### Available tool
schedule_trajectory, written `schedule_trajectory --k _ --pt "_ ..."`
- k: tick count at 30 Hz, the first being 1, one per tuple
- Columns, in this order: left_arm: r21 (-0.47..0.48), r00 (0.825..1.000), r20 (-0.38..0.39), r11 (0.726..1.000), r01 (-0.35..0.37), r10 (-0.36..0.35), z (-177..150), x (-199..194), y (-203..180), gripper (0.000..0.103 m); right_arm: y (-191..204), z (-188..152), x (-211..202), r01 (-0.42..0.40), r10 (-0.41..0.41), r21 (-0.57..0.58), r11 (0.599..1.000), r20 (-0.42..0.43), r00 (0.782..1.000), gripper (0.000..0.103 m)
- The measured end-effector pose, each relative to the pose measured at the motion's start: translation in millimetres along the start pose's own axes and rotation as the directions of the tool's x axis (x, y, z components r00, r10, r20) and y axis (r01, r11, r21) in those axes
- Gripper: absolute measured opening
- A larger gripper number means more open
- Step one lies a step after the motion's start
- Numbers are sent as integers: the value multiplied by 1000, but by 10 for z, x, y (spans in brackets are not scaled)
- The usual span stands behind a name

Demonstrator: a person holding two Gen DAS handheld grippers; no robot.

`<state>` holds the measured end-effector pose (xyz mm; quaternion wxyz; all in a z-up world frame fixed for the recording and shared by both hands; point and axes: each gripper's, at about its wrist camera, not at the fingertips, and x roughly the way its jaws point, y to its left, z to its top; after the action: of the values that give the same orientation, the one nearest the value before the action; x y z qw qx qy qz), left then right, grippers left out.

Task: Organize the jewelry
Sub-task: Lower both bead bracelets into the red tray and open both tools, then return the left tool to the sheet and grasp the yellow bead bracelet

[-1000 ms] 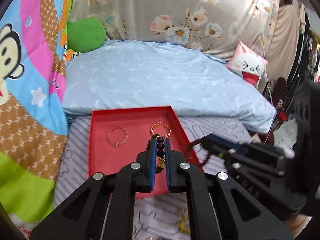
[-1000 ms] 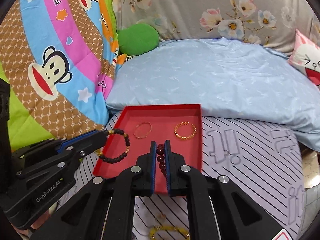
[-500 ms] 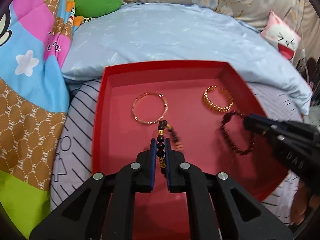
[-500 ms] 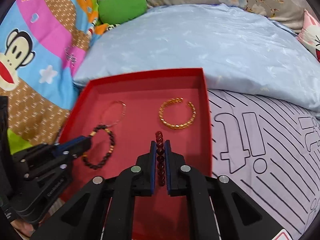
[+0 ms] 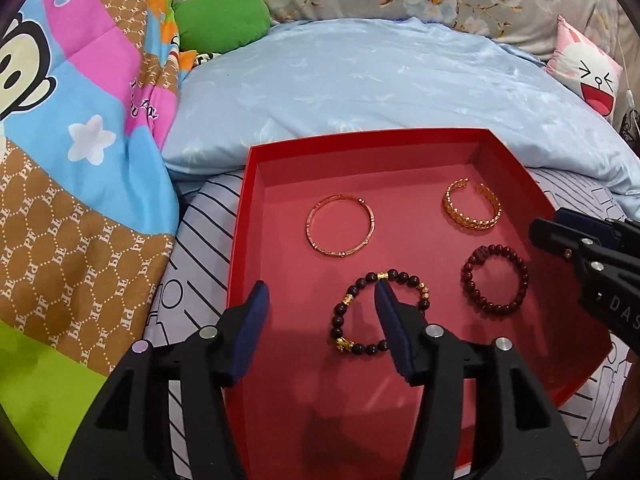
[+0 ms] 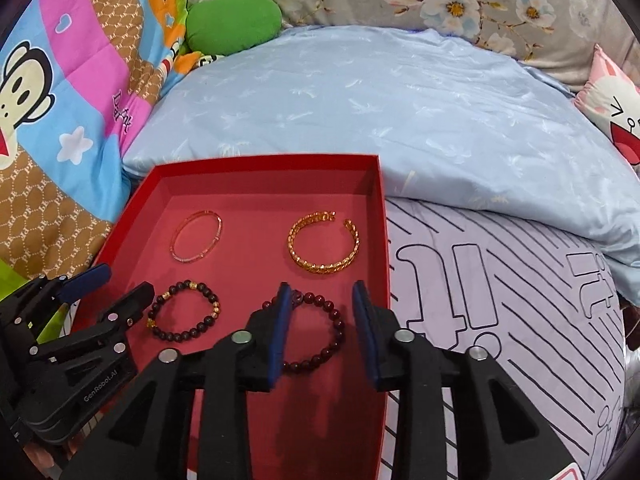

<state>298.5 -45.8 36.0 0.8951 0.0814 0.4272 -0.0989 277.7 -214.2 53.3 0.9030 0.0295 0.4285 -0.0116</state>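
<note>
Red tray (image 5: 256, 184) w/ gold cuff (image 5: 472, 206), rose-gold bangle (image 5: 340, 225), dark-red beads (image 5: 495, 280); pale-blue pillow (image 5: 360, 80) behind tray, floral print.

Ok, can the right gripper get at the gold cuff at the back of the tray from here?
Probably yes. The right gripper is open, and the gold cuff lies just ahead of it in the red tray, with only the dark red bead bracelet lying flat below it.

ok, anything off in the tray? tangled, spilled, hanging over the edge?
Nothing stands out. All four bracelets lie flat and apart inside the red tray: thin bangle, gold cuff, dark beaded bracelet, red beaded bracelet. Both grippers are open, empty.
</note>
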Motion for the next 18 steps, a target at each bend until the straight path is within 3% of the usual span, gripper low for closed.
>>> schedule_trajectory --k 9,18 --pt "0 999 44 1000 9 -9 -44 -387 -10 52 43 -121 -465 -21 22 -12 1000 59 998 33" --pt "-6 998 61 1000 23 -23 -498 -860 -27 52 -3 -776 -887 7 -5 -43 999 46 999 33"
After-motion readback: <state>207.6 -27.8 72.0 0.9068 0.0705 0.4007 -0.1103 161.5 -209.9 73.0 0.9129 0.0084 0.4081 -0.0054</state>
